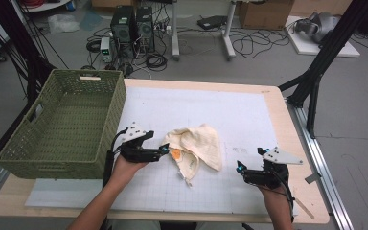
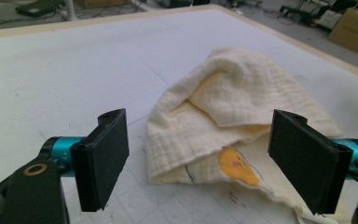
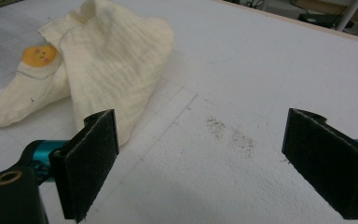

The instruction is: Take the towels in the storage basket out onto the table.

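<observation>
A: Lying crumpled on the white mat (image 1: 249, 120) is a cream muslin cloth (image 1: 196, 143), with a yellow chick print (image 1: 176, 154) seen on the lower fold. Where is it placed relative to the 2 grippers?

B: It is found between them, just beside the left gripper (image 1: 163, 149) and well apart from the right gripper (image 1: 240, 167). A green woven basket (image 1: 62, 124) is set at the left edge of the table (image 1: 278, 103).

A: How are the left jaws held?

B: They are spread wide in the left gripper view, with the left gripper (image 2: 198, 158) aimed at the cloth (image 2: 233, 112). The cloth's near edge and the chick print (image 2: 237, 165) are framed between the pads, but no pad is pressed on the fabric.

A: And the right one?

B: The right gripper (image 3: 214, 168) is also held wide, with nothing but bare mat (image 3: 261, 70) between the pads. The cloth (image 3: 107, 51) is seen off to its upper left, untouched
</observation>
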The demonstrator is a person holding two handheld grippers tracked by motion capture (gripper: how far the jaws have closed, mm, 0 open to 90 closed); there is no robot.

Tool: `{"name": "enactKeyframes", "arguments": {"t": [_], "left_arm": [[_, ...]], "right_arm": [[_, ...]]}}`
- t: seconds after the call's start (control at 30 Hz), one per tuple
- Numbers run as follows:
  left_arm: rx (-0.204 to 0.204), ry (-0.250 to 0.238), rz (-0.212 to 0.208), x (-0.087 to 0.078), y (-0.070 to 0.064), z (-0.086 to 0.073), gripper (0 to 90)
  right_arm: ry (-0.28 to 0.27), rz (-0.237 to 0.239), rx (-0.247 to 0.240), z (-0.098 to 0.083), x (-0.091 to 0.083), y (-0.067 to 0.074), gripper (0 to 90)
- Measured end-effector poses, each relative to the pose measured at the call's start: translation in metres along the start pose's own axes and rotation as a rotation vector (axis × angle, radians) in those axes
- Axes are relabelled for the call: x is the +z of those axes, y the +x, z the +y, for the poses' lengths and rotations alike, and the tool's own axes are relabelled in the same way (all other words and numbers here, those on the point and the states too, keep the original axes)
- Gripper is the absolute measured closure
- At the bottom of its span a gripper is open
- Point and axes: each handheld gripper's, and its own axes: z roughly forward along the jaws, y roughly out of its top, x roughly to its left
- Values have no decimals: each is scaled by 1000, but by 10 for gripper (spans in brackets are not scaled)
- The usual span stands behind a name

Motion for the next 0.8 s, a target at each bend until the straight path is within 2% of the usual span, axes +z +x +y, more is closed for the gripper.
{"name": "enactKeyframes", "arguments": {"t": [0.17, 0.3, 0.37, 0.57, 0.8], "left_arm": [[-6, -34, 21, -19, 4, -10, 201], [-5, -51, 26, -26, 7, -14, 198], [-13, -56, 27, -27, 8, -14, 198], [4, -52, 22, -26, 9, -16, 199], [3, -60, 24, -27, 7, -16, 199]], "right_arm": [[0, 3, 9, 3, 3, 1, 101], [12, 15, 12, 2, 8, 1, 101], [11, 14, 11, 3, 8, 1, 101], [18, 4, 2, 3, 11, 1, 101], [19, 4, 2, 2, 8, 1, 101]]}}
